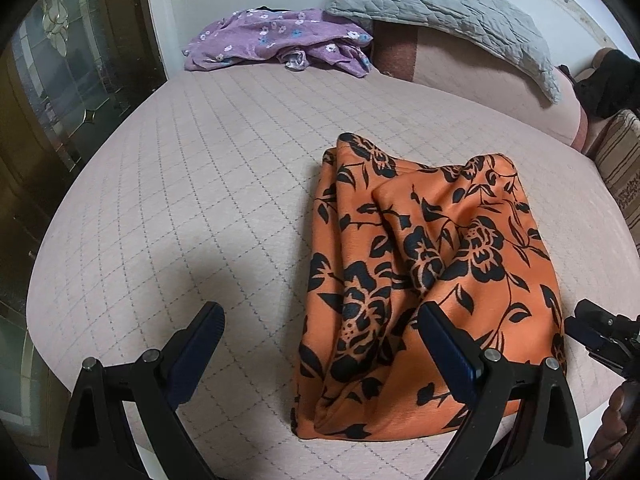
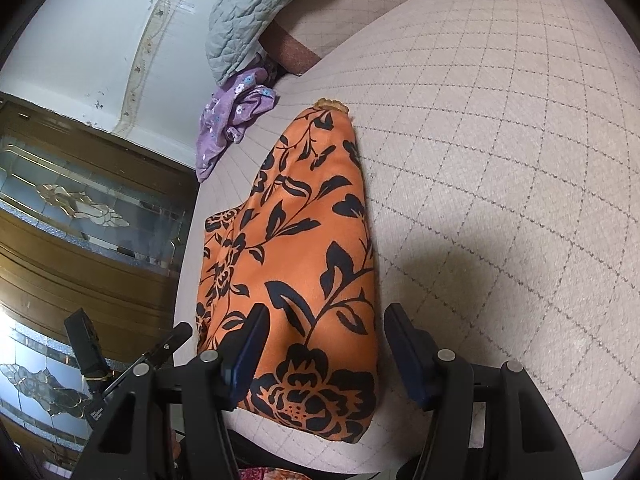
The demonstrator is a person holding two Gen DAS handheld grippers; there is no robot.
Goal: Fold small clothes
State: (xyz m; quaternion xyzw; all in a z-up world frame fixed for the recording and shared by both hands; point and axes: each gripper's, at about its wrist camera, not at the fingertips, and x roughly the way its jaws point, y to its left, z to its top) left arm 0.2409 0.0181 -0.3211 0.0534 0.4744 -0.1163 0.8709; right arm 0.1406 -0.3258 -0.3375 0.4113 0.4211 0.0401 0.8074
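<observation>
An orange garment with black flowers (image 1: 432, 248) lies folded in a long bundle on the quilted bed cover (image 1: 180, 200). My left gripper (image 1: 320, 320) is open near the bundle's near left side. One finger (image 1: 436, 332) lies over the cloth and the other stands over bare cover. In the right wrist view the same garment (image 2: 304, 248) runs away from me. My right gripper (image 2: 326, 320) is open, its fingers straddling the garment's near right edge, and the pads do not press on the cloth. The right gripper (image 1: 600, 336) also shows at the left view's right edge.
A crumpled purple flowered garment (image 1: 276, 40) lies at the far end of the bed beside a grey quilted pillow (image 1: 440, 8). A wooden door with patterned glass (image 2: 80, 220) stands beyond the bed's left edge. A striped cushion (image 1: 620, 160) sits at the right.
</observation>
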